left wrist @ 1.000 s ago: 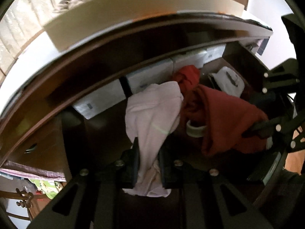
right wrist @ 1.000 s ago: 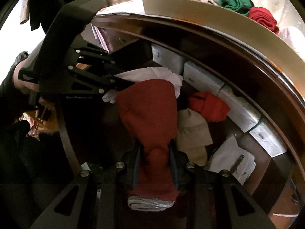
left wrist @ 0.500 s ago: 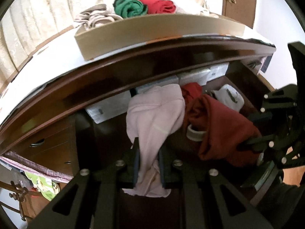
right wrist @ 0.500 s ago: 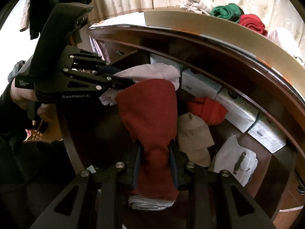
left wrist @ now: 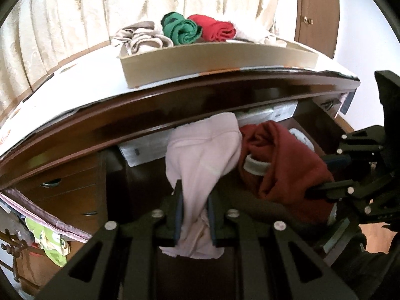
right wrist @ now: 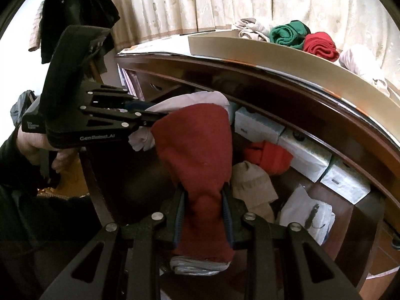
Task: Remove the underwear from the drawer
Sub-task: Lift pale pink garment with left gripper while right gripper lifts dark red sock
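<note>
My left gripper [left wrist: 193,195] is shut on pale pink underwear [left wrist: 202,155], held above the open dark wood drawer [left wrist: 140,175]. My right gripper [right wrist: 203,195] is shut on dark red underwear [right wrist: 197,145] with a grey waistband, also above the drawer [right wrist: 337,200]. The red underwear [left wrist: 285,165] and right gripper [left wrist: 312,191] show at the right of the left wrist view. The left gripper [right wrist: 152,117] and pink underwear [right wrist: 195,98] show at the left of the right wrist view. A red garment [right wrist: 268,156], a beige one [right wrist: 252,185] and a white one [right wrist: 307,215] lie in the drawer.
White boxes [right wrist: 305,155] line the drawer's back. A cardboard tray [left wrist: 212,60] on the dresser top holds rolled beige [left wrist: 142,37], green [left wrist: 181,30] and red [left wrist: 217,28] garments. Smaller drawers [left wrist: 65,192] stand at the left. Curtains hang behind.
Both grippers have risen with their garments, lifting them out of the drawer. The dresser top and tray have come into fuller view.
</note>
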The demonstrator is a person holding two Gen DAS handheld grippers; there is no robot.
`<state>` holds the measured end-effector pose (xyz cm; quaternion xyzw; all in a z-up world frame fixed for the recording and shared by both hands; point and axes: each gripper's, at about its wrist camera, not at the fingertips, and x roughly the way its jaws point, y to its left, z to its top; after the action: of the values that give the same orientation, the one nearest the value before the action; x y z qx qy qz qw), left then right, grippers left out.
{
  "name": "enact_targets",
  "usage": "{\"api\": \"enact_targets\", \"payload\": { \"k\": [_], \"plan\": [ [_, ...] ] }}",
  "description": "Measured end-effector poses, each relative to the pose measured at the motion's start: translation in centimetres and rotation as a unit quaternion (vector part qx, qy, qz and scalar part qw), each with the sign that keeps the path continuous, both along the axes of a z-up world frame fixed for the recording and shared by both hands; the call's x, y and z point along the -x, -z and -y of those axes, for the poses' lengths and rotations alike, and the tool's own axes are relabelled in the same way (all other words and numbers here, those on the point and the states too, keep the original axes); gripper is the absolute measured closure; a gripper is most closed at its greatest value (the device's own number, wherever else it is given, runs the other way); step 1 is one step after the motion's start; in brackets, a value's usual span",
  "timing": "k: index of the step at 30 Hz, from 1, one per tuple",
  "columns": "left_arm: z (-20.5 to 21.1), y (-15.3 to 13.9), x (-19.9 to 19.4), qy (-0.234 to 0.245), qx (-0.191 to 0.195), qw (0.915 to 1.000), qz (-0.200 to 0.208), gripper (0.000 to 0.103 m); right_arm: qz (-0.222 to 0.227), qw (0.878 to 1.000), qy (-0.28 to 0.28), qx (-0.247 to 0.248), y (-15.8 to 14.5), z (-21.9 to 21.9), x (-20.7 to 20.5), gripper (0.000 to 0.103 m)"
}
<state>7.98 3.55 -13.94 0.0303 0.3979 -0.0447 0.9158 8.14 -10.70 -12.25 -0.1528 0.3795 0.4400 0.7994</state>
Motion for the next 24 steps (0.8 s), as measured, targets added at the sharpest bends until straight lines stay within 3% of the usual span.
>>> {"api": "enact_targets", "payload": {
  "k": [9,24],
  "plan": [
    [0.6,0.3,0.7,0.0,0.018,0.9998,0.01,0.089,0.004,1.0,0.008,-0.011,-0.1,0.4,0.1,0.074],
    [0.9,-2.2,2.2,-0.002,0.039,0.9979,0.052,0.089,0.014,0.999,0.016,-0.05,-1.6,1.2,0.5,0.074]
  ]
}}
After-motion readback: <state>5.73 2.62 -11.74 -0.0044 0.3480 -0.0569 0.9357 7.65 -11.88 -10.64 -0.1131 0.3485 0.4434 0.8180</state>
